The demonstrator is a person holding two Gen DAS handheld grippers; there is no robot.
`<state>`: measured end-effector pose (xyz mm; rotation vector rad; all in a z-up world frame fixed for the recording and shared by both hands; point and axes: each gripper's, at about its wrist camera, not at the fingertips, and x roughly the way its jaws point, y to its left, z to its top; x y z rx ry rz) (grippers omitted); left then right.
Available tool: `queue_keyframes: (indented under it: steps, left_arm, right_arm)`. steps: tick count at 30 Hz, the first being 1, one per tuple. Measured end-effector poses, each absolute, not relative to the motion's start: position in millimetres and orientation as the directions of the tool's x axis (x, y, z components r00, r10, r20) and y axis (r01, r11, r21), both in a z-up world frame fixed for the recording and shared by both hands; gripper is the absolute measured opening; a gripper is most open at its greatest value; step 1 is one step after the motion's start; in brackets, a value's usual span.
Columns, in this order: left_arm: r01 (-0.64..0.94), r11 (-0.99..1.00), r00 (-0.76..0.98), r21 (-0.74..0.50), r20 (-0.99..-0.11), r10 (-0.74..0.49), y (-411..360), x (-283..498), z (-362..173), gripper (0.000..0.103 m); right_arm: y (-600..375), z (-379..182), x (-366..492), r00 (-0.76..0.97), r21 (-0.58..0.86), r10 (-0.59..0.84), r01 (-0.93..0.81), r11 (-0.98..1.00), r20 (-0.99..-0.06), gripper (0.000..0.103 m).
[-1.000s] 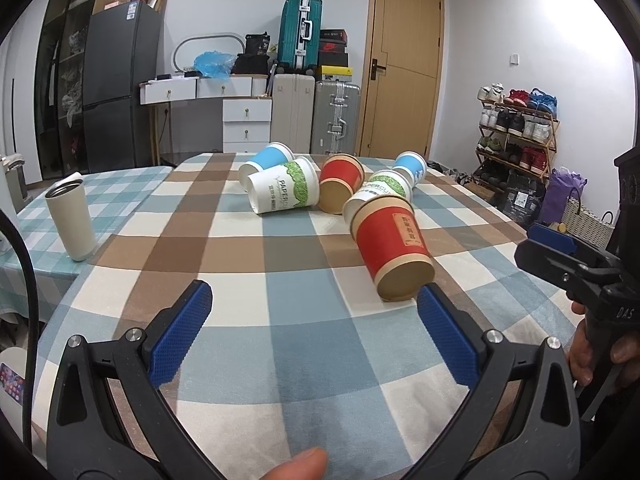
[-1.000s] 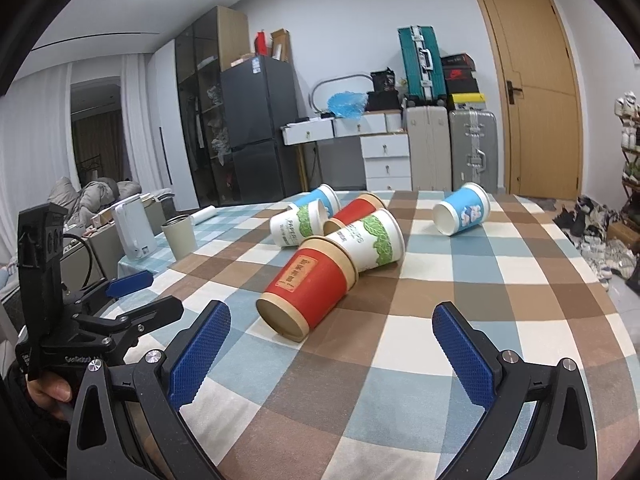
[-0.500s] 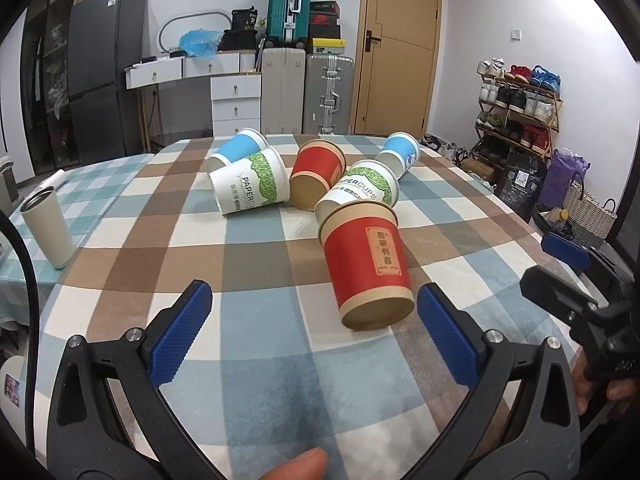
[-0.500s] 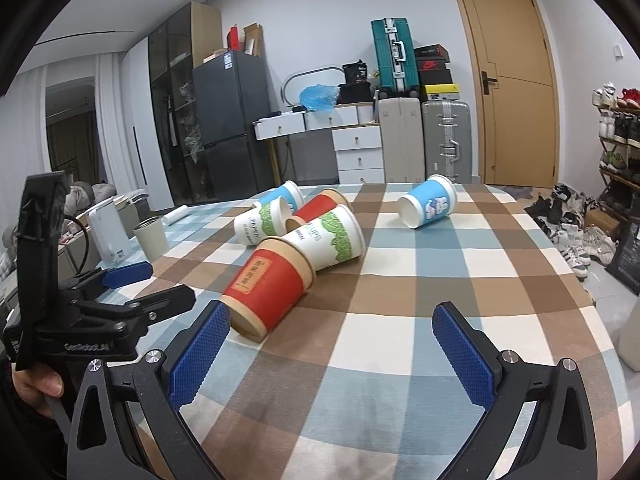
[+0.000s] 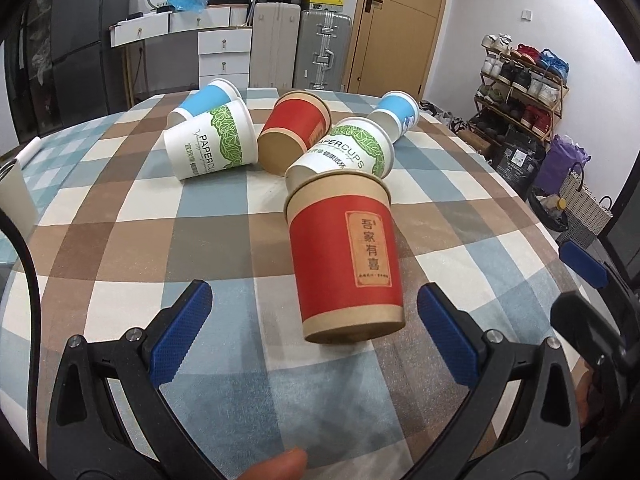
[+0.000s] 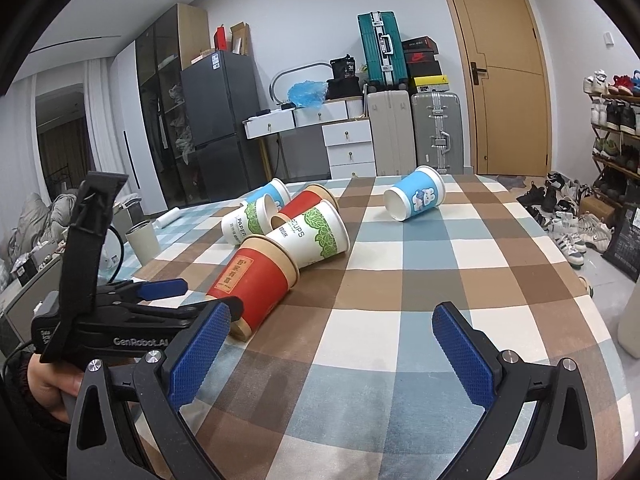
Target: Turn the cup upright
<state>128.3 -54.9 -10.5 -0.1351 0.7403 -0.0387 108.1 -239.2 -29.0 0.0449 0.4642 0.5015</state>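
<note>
Left wrist view, left gripper (image 5: pixel 314 338): jaws spread wide, nothing held.
Nearest red cup (image 5: pixel 346 256): lay on its side on the checked tablecloth (image 5: pixel 120 240), base toward the camera, just ahead of the jaw gap.
Right wrist view, right gripper (image 6: pixel 330 354): jaws wide apart, empty, over the cloth.
Other cups: green-printed cup (image 6: pixel 310 234) touching the red cup's rim; blue cup (image 6: pixel 416 198) well apart.

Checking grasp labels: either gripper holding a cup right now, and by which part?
Nothing held. Left gripper is open around the base of the near red cup, not touching; right gripper is open over bare tablecloth.
</note>
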Motion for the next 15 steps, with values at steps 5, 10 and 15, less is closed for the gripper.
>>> queue_keyframes:
  steps: [5,10,15]
  left_arm:
    - [0.01,0.99,0.722,-0.14,-0.684,-0.104,-62.3,137.7,-13.1,0.084]
    - [0.039,0.986,0.697,-0.161,-0.703,-0.142,-67.5,142.0,-14.8,0.056]
    - [0.031,0.982,0.695,-0.187,-0.702,-0.156,-69.0,139.7,-13.2,0.056]
  right_arm:
    - [-239.1,-29.7,108.6,0.776,0.153,0.473,-0.453,0.878,-0.418,0.103]
    - [-239.9,-30.4,109.2,0.774,0.154,0.476,-0.456,0.876,-0.417,0.103]
    - [-240.7,-30.6,108.9,0.774,0.158,0.477,-0.455,0.877,-0.417,0.103]
